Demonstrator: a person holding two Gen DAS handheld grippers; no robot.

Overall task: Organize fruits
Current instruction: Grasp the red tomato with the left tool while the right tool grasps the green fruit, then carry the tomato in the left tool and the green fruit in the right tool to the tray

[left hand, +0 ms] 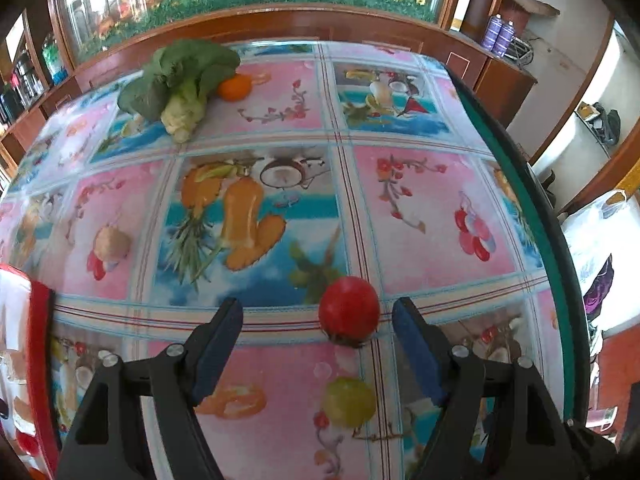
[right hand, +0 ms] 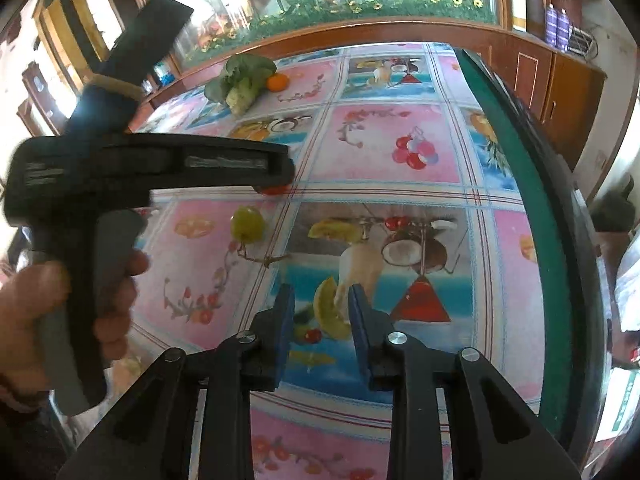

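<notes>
Tablecloth [left hand: 400, 240] lies bare between tomato [left hand: 349, 307] and greens [left hand: 180, 80].

A glossy plastic tablecloth [left hand: 400, 216] printed with pink floral and blue fruit squares covers the table. A leafy green cabbage head [left hand: 180, 80] lies at its far side. Behind stands a reddish wooden cabinet [left hand: 320, 24]; two purple bottles [left hand: 498, 34] sit on a shelf to the right.

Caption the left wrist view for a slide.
Left gripper, open, closes in on a red tomato on the fruit-print tablecloth; leafy greens and an orange sit beyond.
</notes>
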